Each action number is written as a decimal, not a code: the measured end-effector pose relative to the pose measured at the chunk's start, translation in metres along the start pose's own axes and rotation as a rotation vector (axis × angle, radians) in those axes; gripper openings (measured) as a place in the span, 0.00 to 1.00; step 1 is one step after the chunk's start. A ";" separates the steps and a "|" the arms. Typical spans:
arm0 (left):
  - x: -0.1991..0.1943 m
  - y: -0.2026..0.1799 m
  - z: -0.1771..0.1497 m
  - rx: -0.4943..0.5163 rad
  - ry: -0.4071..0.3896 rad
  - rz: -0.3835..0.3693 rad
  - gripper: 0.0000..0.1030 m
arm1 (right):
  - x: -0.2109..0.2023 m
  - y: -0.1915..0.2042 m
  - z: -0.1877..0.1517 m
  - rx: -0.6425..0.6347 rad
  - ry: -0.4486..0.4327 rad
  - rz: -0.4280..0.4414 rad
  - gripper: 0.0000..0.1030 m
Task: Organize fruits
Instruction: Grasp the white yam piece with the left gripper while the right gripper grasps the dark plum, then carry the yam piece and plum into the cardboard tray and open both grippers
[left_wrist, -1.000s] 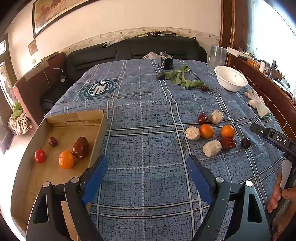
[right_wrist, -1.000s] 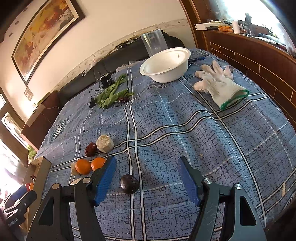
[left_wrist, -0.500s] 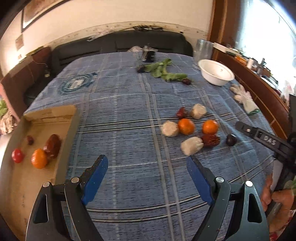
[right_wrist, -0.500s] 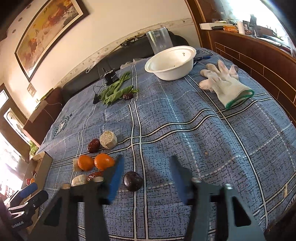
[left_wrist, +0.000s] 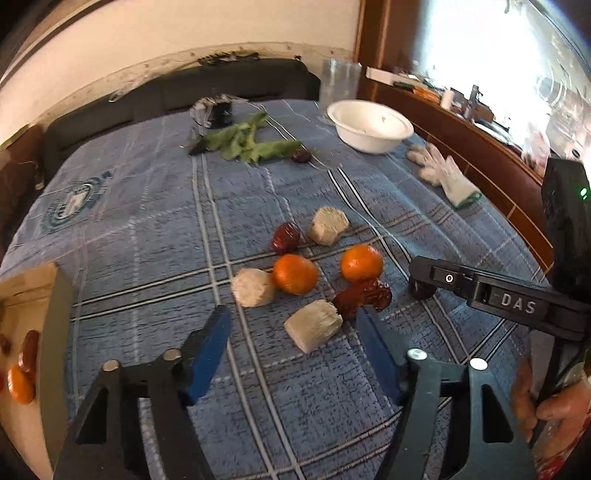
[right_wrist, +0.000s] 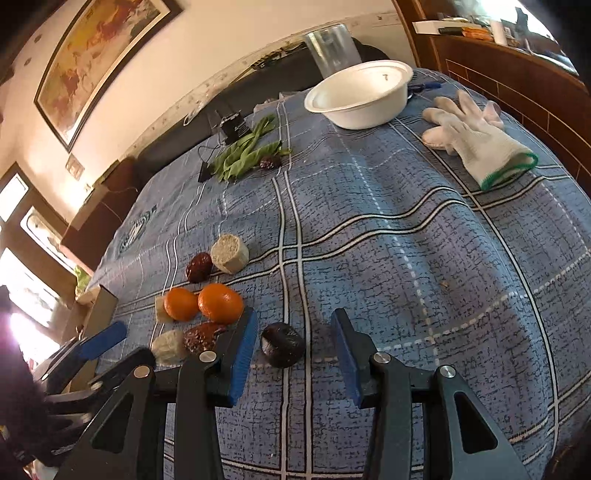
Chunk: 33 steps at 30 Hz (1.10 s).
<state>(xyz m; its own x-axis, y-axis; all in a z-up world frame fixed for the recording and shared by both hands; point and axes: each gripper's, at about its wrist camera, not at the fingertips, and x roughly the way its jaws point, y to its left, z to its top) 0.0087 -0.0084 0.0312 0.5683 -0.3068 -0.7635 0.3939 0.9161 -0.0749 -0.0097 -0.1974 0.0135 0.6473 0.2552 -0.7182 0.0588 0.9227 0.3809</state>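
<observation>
Two oranges (left_wrist: 295, 274) (left_wrist: 361, 263), red dates (left_wrist: 364, 297) and pale root chunks (left_wrist: 313, 329) lie grouped on the blue plaid cloth. My left gripper (left_wrist: 295, 347) is open, low over the cloth just in front of a pale chunk. My right gripper (right_wrist: 291, 350) is partly closed around a dark round fruit (right_wrist: 282, 344) that sits between its pads, apart from both. The oranges (right_wrist: 220, 302) lie just left of it. A cardboard tray (left_wrist: 55, 332) at the left holds an orange and red fruits.
A white bowl (right_wrist: 360, 94), a white glove (right_wrist: 476, 140), green leaves (right_wrist: 245, 155) with a dark fruit, and a clear container (right_wrist: 332, 48) stand at the far side. A wooden ledge (right_wrist: 517, 70) runs along the right edge. A dark sofa lies beyond the table.
My left gripper has swung right from the tray toward the fruit group. My right gripper has moved forward and its jaws have narrowed around the dark fruit.
</observation>
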 end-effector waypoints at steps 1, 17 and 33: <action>0.006 0.000 -0.001 0.001 0.016 -0.003 0.57 | 0.000 0.003 -0.001 -0.016 0.001 -0.014 0.44; 0.019 -0.012 -0.011 0.022 0.024 -0.015 0.27 | 0.005 0.028 -0.010 -0.161 0.002 -0.123 0.26; -0.114 0.091 -0.051 -0.274 -0.103 -0.010 0.28 | -0.046 0.051 -0.015 -0.099 -0.061 -0.010 0.26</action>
<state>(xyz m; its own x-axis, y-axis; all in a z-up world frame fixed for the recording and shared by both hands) -0.0573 0.1231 0.0785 0.6409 -0.3281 -0.6940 0.1982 0.9441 -0.2633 -0.0478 -0.1573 0.0570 0.6923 0.2305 -0.6838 -0.0081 0.9500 0.3120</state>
